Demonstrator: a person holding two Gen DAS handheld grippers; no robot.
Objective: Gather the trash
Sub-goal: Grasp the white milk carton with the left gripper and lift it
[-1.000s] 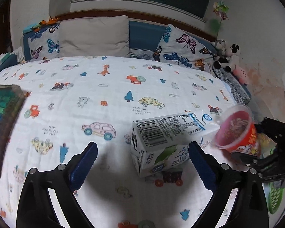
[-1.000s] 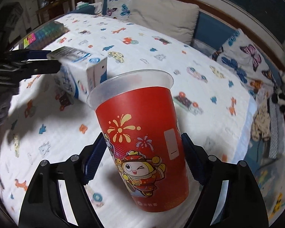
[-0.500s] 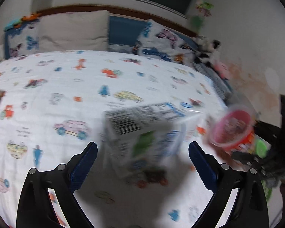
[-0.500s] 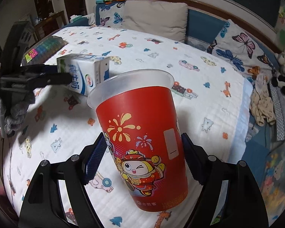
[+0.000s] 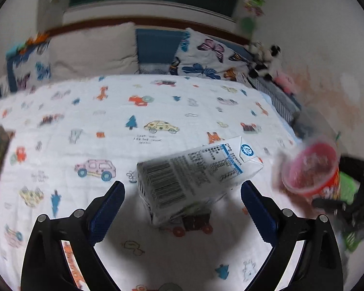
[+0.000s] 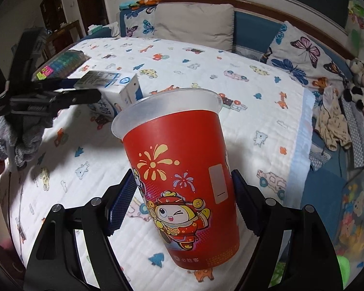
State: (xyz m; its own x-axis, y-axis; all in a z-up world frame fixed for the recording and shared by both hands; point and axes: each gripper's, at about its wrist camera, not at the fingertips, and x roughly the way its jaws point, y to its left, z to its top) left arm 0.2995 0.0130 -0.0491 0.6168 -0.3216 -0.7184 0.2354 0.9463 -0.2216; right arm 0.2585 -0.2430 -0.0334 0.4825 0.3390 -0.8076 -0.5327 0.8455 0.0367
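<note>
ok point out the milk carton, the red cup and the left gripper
milk carton (image 5: 182, 181), left wrist view, barcode side
red cup (image 6: 182, 177), right wrist view, printed wall
left gripper (image 5: 182, 208), left wrist view, midway between its fingertips

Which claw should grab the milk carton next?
Left. Its claw is open with the milk carton lying on the bed right between its fingers, while the right claw is already shut on the red cup.

Glossy red paper cup (image 6: 182, 181), frosted plastic rim — printed paperboard carton (image 5: 194, 181) on quilted cotton bedspread (image 5: 157, 111).
</note>
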